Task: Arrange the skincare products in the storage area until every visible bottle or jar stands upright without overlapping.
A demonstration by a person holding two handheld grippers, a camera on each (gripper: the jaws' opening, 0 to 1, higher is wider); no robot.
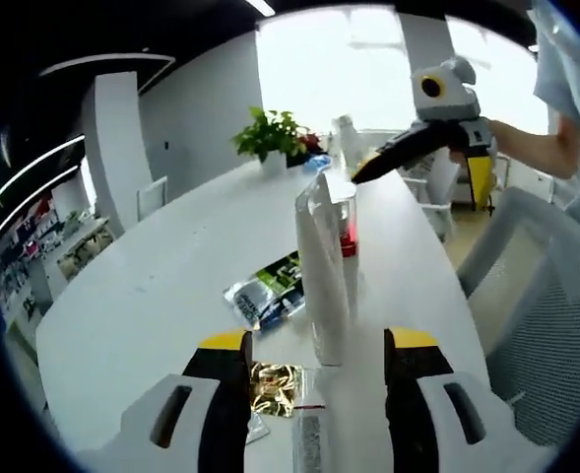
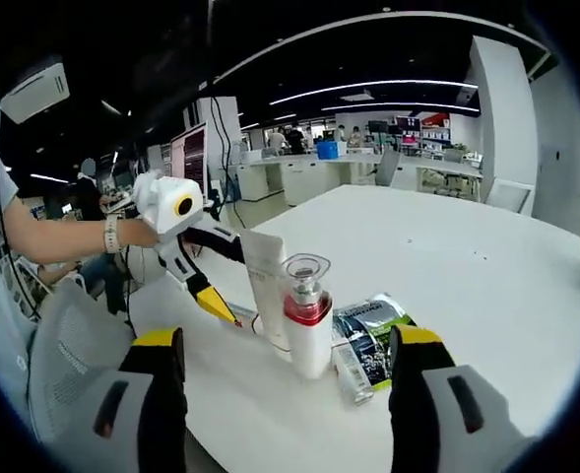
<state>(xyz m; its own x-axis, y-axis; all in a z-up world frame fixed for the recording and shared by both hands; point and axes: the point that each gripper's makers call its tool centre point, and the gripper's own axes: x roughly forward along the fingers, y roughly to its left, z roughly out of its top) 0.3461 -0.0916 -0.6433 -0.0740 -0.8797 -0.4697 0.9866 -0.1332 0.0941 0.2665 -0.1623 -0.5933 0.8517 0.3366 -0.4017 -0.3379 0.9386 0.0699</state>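
Ahead of the left hand-held gripper (image 1: 316,360) in the left gripper view: jaws spread wide, nothing held, tall white tube (image 1: 321,276) upright on the white counter (image 1: 171,286) just beyond the gap. Pressed close behind the tube, clear-capped bottle with a red collar (image 1: 348,229). Left of the tube, flat green-and-black sachet (image 1: 268,288); between the jaws, gold foil packet (image 1: 276,386) beside a small flat white tube (image 1: 311,439). Farther back, right hand-held gripper (image 1: 360,175) reaching in from the right, tips near the bottle's cap, state impossible to tell; potted plant (image 1: 270,134) at the far end. Right gripper view: own jaws (image 2: 288,360) wide apart and empty, bottle (image 2: 307,315) and tube (image 2: 268,286) upright and touching, just ahead between them. Sachet (image 2: 373,335) lying right of the bottle. Left hand-held gripper (image 2: 216,301) low at the tube's left side.
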